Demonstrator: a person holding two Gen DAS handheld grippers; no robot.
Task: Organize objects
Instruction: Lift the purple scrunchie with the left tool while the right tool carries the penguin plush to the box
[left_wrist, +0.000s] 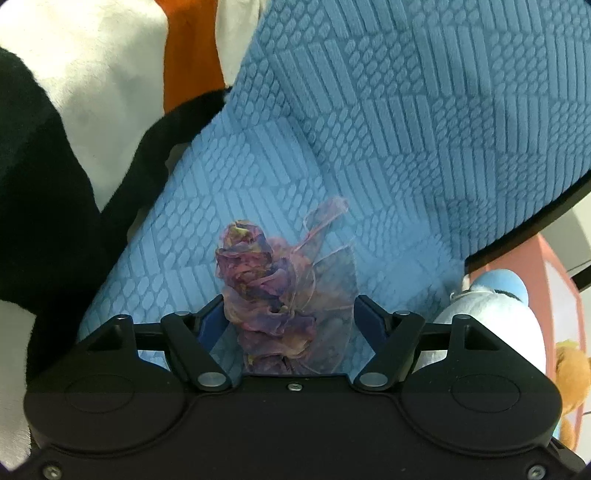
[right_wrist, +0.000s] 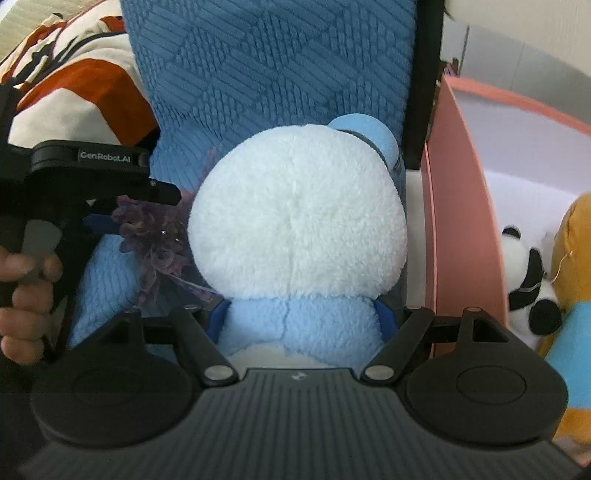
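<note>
My left gripper (left_wrist: 288, 314) has its jaws around a sheer purple sachet of dried petals (left_wrist: 266, 288), which lies on a blue textured cushion (left_wrist: 369, 129). The jaws stand wide, and contact with the sachet is unclear. My right gripper (right_wrist: 301, 317) is closed on the light-blue body of a white and blue plush toy (right_wrist: 299, 218), whose white head fills the view. The left gripper (right_wrist: 92, 162) and the sachet (right_wrist: 155, 236) show at the left of the right wrist view. The plush shows in the left wrist view (left_wrist: 491, 314) at the right.
A pink bin (right_wrist: 465, 221) stands to the right, holding a panda plush (right_wrist: 528, 280) and an orange plush (right_wrist: 576, 258). A white, orange and black fabric (right_wrist: 74, 81) lies left of the cushion. A black and white plush surface (left_wrist: 55, 166) fills the left.
</note>
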